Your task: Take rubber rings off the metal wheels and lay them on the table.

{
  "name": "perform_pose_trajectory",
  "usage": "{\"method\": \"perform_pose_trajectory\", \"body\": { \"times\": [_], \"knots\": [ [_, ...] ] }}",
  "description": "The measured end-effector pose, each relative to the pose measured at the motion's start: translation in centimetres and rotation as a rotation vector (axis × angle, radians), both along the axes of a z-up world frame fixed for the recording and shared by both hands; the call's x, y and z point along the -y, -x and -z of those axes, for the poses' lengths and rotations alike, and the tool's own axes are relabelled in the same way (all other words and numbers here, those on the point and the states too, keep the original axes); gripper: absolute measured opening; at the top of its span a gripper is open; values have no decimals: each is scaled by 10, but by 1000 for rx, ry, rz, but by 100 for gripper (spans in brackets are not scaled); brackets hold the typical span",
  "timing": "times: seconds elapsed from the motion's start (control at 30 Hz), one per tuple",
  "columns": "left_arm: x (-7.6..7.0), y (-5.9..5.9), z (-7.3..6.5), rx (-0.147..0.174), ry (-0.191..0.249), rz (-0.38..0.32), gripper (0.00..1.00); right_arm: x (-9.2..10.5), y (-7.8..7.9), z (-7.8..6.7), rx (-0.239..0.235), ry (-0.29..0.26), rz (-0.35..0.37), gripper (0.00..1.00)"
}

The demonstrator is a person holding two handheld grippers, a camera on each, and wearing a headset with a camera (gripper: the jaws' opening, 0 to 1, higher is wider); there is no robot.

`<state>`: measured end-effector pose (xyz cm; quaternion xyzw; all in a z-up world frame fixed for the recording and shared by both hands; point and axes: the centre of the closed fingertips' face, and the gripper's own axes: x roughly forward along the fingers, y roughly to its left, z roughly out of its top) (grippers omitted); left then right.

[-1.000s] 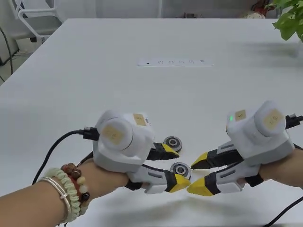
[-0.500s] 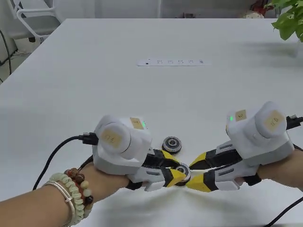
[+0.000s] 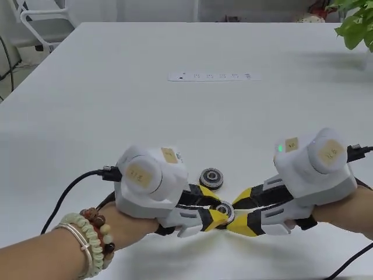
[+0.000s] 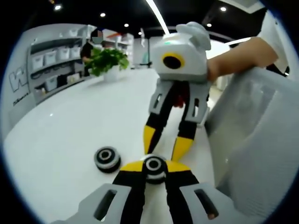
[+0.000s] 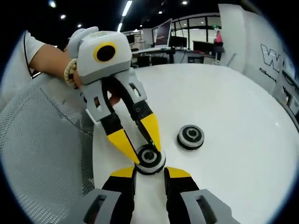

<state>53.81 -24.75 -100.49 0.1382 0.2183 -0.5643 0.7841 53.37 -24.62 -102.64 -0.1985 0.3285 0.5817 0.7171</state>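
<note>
Your left gripper (image 4: pixel 155 169) and right gripper (image 5: pixel 150 171) both clamp one round rubber-ringed metal wheel (image 3: pixel 223 210); a second wheel (image 3: pixel 211 178) lies just beside.

Smooth matt table (image 3: pixel 175 116), shiny metal wheel (image 3: pixel 224 210)

bright even light from ceiling lights (image 5: pixel 127 8), faint soft shadows, fisheye-warped edges

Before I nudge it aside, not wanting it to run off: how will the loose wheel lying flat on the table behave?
The loose wheel lies flat, so it should slide, not roll. Its metal hub suggests heavy for its size. The black rubber ring probably drags on the table.
</note>
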Motion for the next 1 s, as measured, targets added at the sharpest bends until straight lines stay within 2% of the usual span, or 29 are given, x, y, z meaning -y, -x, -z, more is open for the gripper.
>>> {"method": "perform_pose_trajectory", "body": {
  "times": [0.3,0.53,1.0],
  "knots": [
    [-1,-1,0,8,2,9,17,0,1,-1,17,-5,-23,19],
    [-3,-2,0,1,11,-3,15,0,1,-1,33,1,-37,17],
    [-5,-2,0,6,0,-1,15,-1,3,-1,57,10,-65,16]
  ]
}}
